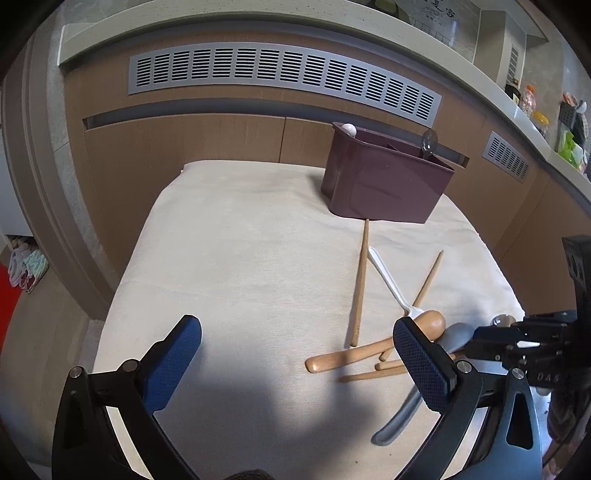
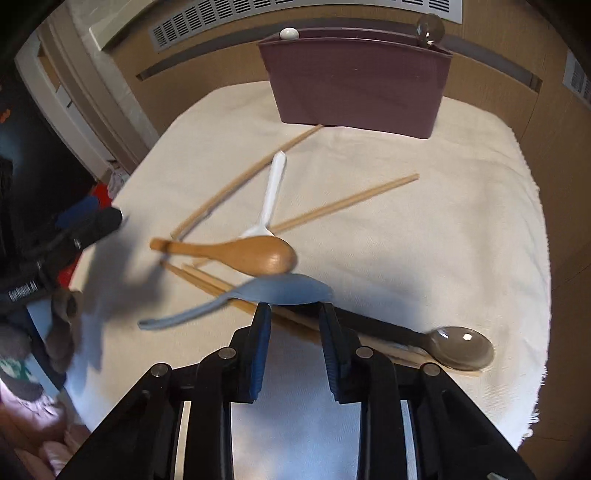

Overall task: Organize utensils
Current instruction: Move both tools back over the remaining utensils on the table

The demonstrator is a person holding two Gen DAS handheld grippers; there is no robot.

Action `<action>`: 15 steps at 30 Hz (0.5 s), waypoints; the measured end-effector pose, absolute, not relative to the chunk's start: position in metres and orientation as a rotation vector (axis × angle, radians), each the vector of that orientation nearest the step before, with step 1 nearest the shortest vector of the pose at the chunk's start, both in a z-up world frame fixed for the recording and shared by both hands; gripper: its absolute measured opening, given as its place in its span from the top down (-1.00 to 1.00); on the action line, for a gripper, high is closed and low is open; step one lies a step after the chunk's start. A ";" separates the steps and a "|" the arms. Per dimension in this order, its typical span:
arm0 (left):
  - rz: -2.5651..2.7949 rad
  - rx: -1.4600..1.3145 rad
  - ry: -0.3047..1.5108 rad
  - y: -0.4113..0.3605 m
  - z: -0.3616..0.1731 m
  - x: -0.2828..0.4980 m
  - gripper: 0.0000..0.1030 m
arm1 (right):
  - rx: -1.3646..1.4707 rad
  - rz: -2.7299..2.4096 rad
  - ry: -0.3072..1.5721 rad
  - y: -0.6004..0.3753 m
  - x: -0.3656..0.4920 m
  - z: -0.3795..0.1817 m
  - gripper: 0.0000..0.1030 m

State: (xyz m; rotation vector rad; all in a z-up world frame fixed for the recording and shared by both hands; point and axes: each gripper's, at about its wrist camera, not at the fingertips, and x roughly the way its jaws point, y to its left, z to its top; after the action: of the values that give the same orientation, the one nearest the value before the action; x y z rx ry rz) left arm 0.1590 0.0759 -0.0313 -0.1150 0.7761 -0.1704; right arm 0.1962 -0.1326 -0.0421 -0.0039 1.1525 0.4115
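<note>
Fingers first: the right gripper point(image 2: 293, 314) has its 2 blue pads spread a bit apart with nothing between them, hovering just in front of the grey-blue spoon point(image 2: 273, 290), which looks blurred. Can't tell if the tips are touching its bowl edge or just over it. The left gripper point(image 1: 295, 347) is spread wide, empty, hanging over bare cloth, with its right pad in front of the pile.

Moving out from there, the pile is pretty much all still on the white cloth point(image 2: 443, 221). Right next to the grey-blue spoon is a wooden spoon point(image 2: 255, 253), and a white plastic spoon point(image 2: 273, 188) pokes out from behind it. A dark spoon with a clear bowl point(image 2: 461, 347) lies off to the right, resting on a pair of chopsticks point(image 2: 221, 284). 2 more loose chopsticks point(image 2: 347, 203) are scattered further back, 1 with its tip reaching almost to the foot of the bin.

The brown bin point(image 2: 354, 85) stands at the far edge of the cloth, well apart from the heap. Only 2 things stick out of it: a white handle end point(image 2: 289, 33) at the left corner and a clear spoon point(image 2: 428, 27) at the right.

So my read: early days. 2 items in, 4 spoons and a handful of chopsticks left. The grey-blue spoon looks like the next pick.
</note>
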 end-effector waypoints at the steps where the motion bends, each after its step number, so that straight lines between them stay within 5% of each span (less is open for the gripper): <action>1: -0.166 -0.112 0.774 0.077 -0.031 0.158 -1.00 | 0.024 0.425 1.167 -0.131 0.198 -0.041 0.44; 5: -0.139 -0.090 0.761 0.082 -0.032 0.156 -1.00 | 0.064 0.419 1.198 -0.126 0.191 -0.037 -0.27; 15: -0.165 -0.075 0.767 0.070 -0.038 0.159 -1.00 | -0.075 0.267 1.150 -0.119 0.188 -0.034 -0.41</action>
State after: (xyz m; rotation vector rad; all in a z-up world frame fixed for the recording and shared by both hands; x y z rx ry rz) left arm 0.1595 0.0702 -0.0377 -0.0750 0.7669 -0.1654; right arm 0.1879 -0.1193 -0.0343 -0.0753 1.1503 0.2668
